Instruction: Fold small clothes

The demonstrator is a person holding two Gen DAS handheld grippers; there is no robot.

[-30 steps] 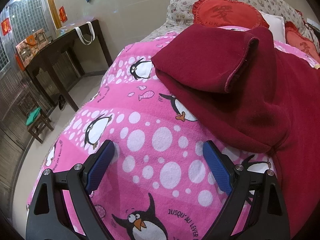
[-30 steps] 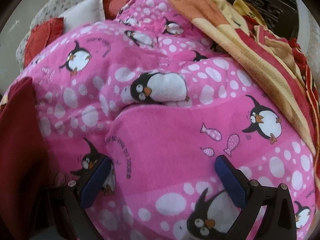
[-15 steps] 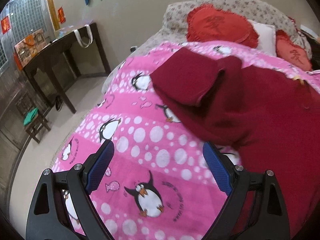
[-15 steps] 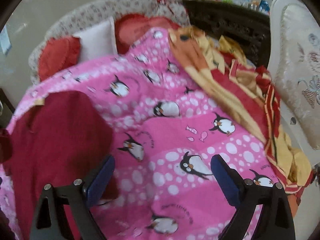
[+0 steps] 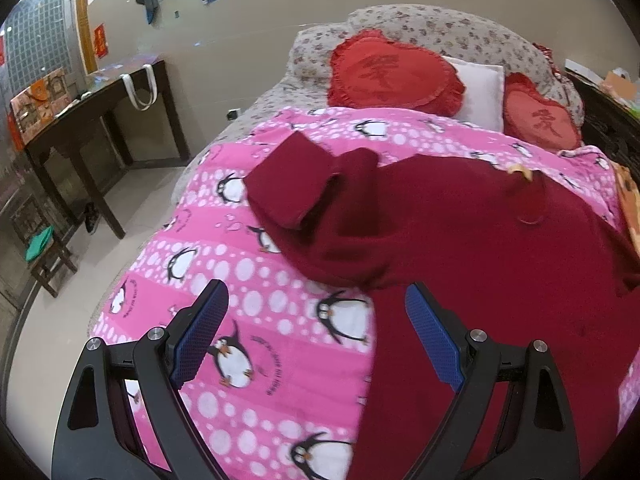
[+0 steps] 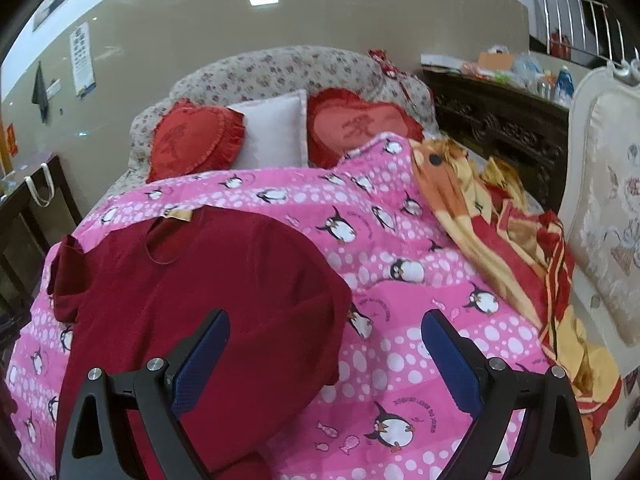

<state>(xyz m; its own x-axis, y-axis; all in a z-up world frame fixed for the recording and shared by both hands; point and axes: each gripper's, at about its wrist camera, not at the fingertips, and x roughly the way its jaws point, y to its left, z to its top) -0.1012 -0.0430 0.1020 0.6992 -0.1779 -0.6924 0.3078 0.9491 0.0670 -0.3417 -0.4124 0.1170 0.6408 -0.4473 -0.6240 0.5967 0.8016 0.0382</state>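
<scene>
Left claw (image 5: 316,334): blue-padded fingers (image 5: 200,332) are spread wide, nothing is pinched between them, and the claw is held above the bed. Beneath the gap the pink penguin blanket (image 5: 256,280) is seen; the edge of the dark red garment (image 5: 460,240) lies under the finger at 3 o'clock.

Right claw (image 6: 326,356): its jaws have just been closing slightly, yet they are spread wide and nothing is gripped. Through the gap the dark red garment (image 6: 208,280) is seen on the 9 o'clock side and the pink penguin blanket (image 6: 400,272) on the 3 o'clock side.

The garment is laid on the blanket in the middle of the bed, one sleeve (image 5: 288,188) folded back over the body towards 10 o'clock in the left wrist view. A small yellowish tag (image 6: 178,213) is found near the neckline; whether it belongs to the garment cannot be told.

Outward, at 12 o'clock, two red heart cushions (image 6: 192,140) and a white pillow (image 6: 272,132) are propped against the floral headboard (image 6: 280,68). An orange and red blanket (image 6: 500,240) is bunched at 2 o'clock in the right wrist view. A dark bench (image 5: 92,120) with a white bag (image 5: 140,88) hung from it is seen at 9 o'clock in the left wrist view.
</scene>
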